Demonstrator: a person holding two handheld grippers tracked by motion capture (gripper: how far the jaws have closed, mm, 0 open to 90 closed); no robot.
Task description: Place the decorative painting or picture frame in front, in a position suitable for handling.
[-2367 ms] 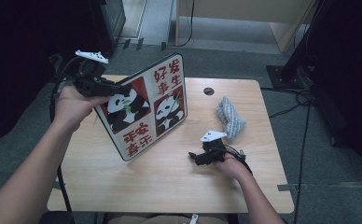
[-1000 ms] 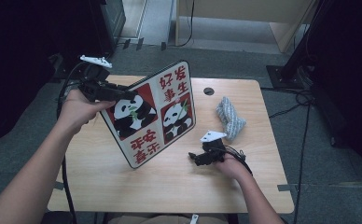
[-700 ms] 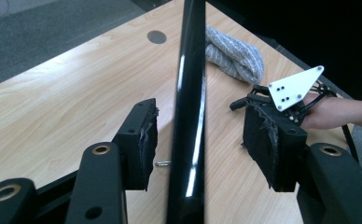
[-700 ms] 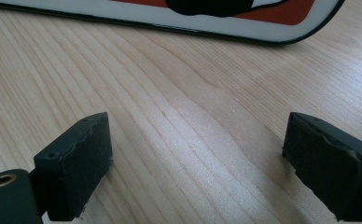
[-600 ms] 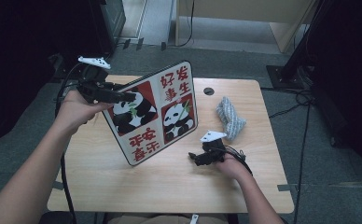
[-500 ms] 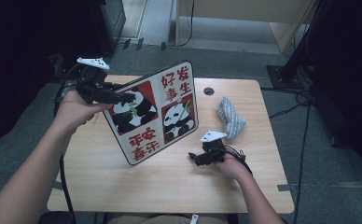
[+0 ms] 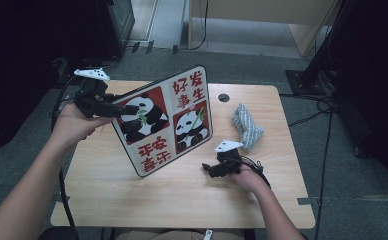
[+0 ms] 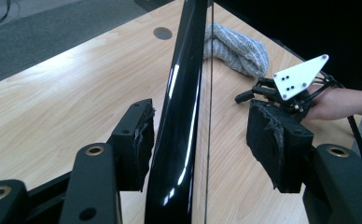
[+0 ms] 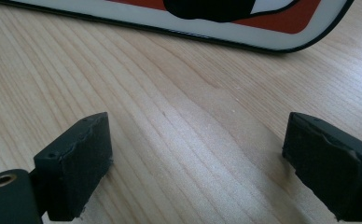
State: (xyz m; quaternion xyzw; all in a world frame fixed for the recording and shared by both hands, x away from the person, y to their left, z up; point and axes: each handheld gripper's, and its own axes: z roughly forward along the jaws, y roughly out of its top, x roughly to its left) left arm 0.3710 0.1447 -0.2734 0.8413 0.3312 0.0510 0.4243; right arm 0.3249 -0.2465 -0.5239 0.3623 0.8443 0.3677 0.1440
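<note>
On the wooden counter [image 7: 182,200], seen from the high view, a panda board [image 7: 167,120] with red panels and Chinese characters stands tilted on its lower edge. The left hand-held gripper [image 7: 124,109] reaches the board's left edge from the left. The right hand-held gripper [image 7: 209,170] rests on the counter just right of the board's lower corner. A grey knitted cloth [image 7: 246,126] lies to the right of the board, apart from it.

In the left gripper view, the board's glossy black edge [image 8: 181,116] rises between the two black jaws. The left pad [image 8: 139,140] sits against or just beside the board; the right pad [image 8: 274,140] stands clear of it, so the jaws, which have just been opening, are loosened around the board rather than clamped. Beyond the board lie the cloth [image 8: 237,49] and the other hand-held gripper [image 8: 263,93] with its white plate.

In the right gripper view, the jaws stand wide with bare counter [image 9: 193,140] between them; the board's lower rim [image 9: 263,35] lies ahead.
</note>
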